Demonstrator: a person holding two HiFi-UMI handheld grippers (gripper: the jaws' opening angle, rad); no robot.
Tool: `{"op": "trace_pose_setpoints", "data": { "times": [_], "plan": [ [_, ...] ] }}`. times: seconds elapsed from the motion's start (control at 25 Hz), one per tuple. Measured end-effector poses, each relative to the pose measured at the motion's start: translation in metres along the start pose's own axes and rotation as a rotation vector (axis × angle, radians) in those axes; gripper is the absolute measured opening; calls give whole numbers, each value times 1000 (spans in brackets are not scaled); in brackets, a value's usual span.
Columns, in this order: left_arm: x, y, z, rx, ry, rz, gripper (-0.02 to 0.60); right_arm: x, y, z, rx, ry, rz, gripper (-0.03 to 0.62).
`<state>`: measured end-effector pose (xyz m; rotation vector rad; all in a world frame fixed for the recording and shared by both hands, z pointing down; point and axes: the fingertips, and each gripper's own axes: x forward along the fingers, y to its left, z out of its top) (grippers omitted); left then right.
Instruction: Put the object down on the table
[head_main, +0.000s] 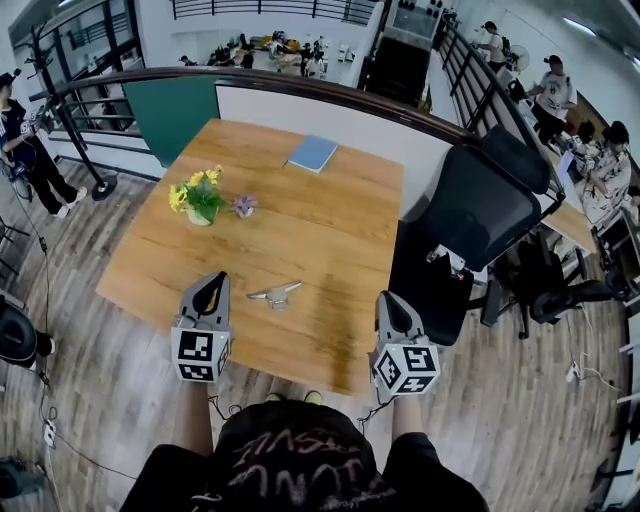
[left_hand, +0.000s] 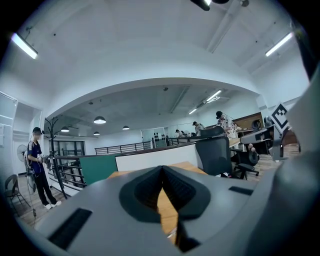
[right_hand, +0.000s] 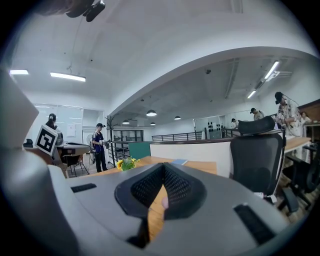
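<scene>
Tabletop of pale brown wood (head_main: 300, 225) fills the middle of the head view, with a person in a dark printed shirt standing at its near edge. A small silver-grey metal object (head_main: 275, 293), the task's thing, lies flat on the wood near that edge. It sits between the two grippers and touches neither, a little nearer the left one.

The left gripper (head_main: 211, 284), grey with a black-and-white marker cube at its back, hangs over the near left part of the table and points away from the person. In the left gripper view its dark ribbed pads meet at the tips, and nothing is caught between them. The right gripper (head_main: 388, 301) hangs at the table's near right corner, pointing the same way. In the right gripper view its jaws are likewise closed tip to tip, with only bare wood showing through the gap below them.

Farther back on the left stands a small pale pot of yellow flowers with green leaves (head_main: 199, 197), and a little purple flower (head_main: 244, 206) sits just beside it. A light blue notebook (head_main: 313, 153) lies near the far edge. A black office chair (head_main: 480, 215) stands off the table's right side.
</scene>
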<state>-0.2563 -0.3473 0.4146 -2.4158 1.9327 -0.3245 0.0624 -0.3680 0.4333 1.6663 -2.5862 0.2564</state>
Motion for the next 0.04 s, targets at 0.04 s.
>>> {"op": "trace_pose_setpoints", "data": {
  "times": [0.04],
  "plan": [
    [0,0,0,1,0,2,12,0,0,0,0,-1,-1,-11]
  ]
}}
